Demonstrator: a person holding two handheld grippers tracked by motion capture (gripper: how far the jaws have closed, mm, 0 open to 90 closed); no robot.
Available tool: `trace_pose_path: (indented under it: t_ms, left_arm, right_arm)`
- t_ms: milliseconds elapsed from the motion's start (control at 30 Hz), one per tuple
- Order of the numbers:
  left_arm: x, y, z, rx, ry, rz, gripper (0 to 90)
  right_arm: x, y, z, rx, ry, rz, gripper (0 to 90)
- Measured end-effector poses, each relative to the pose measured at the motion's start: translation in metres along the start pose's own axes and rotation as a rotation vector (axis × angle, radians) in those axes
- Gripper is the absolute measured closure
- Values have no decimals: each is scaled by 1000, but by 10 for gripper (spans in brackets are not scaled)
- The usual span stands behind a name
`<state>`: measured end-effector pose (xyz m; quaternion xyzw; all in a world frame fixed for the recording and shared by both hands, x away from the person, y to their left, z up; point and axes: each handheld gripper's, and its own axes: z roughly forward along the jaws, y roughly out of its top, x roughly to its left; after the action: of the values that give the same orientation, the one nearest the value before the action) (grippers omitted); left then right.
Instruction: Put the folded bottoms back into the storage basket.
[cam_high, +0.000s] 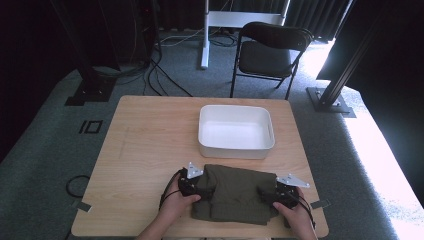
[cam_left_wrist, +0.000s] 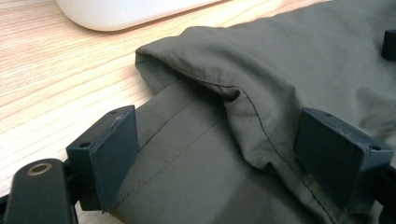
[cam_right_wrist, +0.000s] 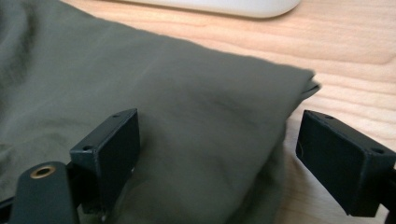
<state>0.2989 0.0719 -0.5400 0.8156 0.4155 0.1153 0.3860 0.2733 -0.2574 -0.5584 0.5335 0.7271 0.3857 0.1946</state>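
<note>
While both pairs of jaws stand spread, the folded olive garment (cam_high: 235, 192) lies lengthwise between left gripper (cam_high: 196, 186) and right gripper (cam_high: 276, 194), each straddling one end.

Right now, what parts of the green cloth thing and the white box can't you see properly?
- Folded green cloth: its underside lies on the table; the high view is too small to tell what garment it is.
- Its side edges: covered by the left gripper and right gripper in the high view.
- White bin: cut off by the top edge in both gripper views.
</note>
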Motion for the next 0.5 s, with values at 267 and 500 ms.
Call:
trace_pose_path:
  t_ms: [267, 500]
  left_arm:
    - [-2, -8, 8, 10, 18, 18, 153]
    - [-7, -10, 13, -14, 42, 42, 155]
  right_arm:
    - [1, -1, 2, 16, 17, 10, 133]
    - [4, -1, 3, 34, 17, -43, 138]
